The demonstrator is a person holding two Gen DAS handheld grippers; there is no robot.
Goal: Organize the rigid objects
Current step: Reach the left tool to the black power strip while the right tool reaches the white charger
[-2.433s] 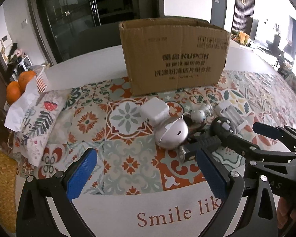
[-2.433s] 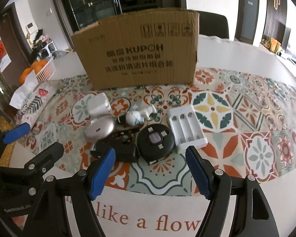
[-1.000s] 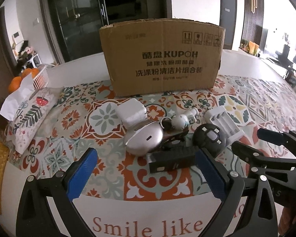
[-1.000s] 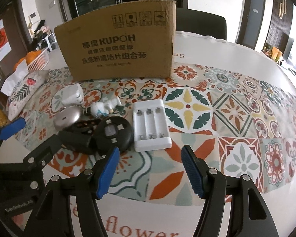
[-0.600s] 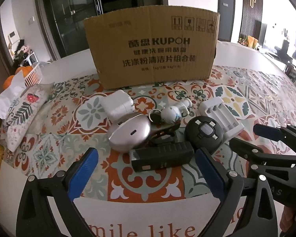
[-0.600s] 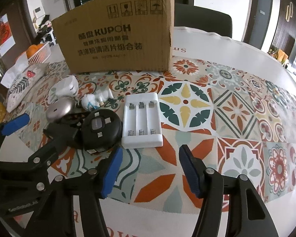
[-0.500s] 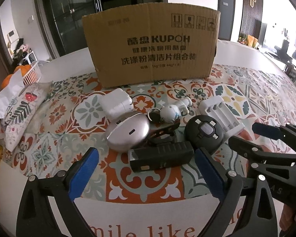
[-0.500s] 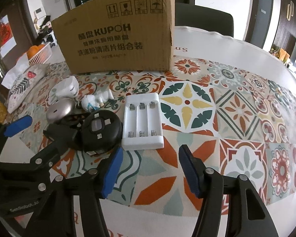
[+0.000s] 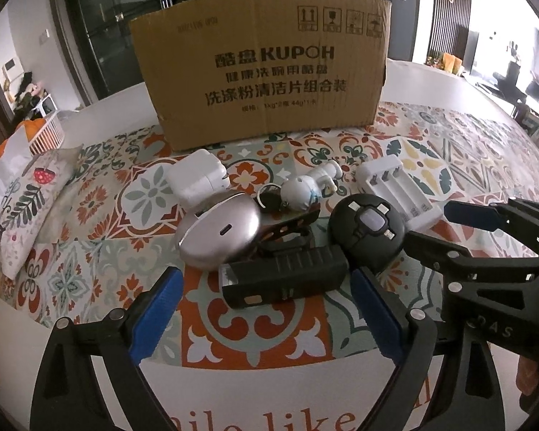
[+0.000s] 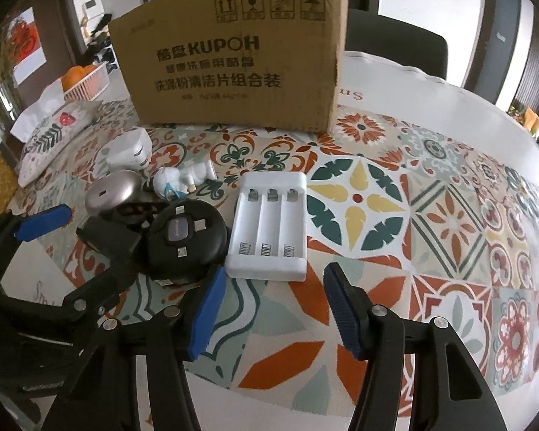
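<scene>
A pile of small objects lies on the patterned tablecloth in front of a brown cardboard box [image 9: 262, 68]. It holds a black rectangular device [image 9: 287, 280], a silver egg-shaped case [image 9: 219, 233], a black round device [image 9: 368, 230], a white battery charger [image 10: 269, 222], a white power adapter [image 9: 197, 179] and a small white figurine [image 9: 305, 188]. My left gripper [image 9: 266, 309] is open just in front of the black rectangular device. My right gripper [image 10: 273, 305] is open just in front of the white charger. Both are empty.
A floral tissue pack [image 9: 21, 204] and a white basket of oranges [image 10: 86, 79] sit at the left. The cardboard box [image 10: 233, 57] stands upright behind the pile. A dark chair [image 10: 395, 46] stands behind the table. The tablecloth's white border runs along the near edge.
Both grippers have moved forward and lower toward the pile. The left has swung to face the black rectangular device; the right has shifted right to face the white charger.
</scene>
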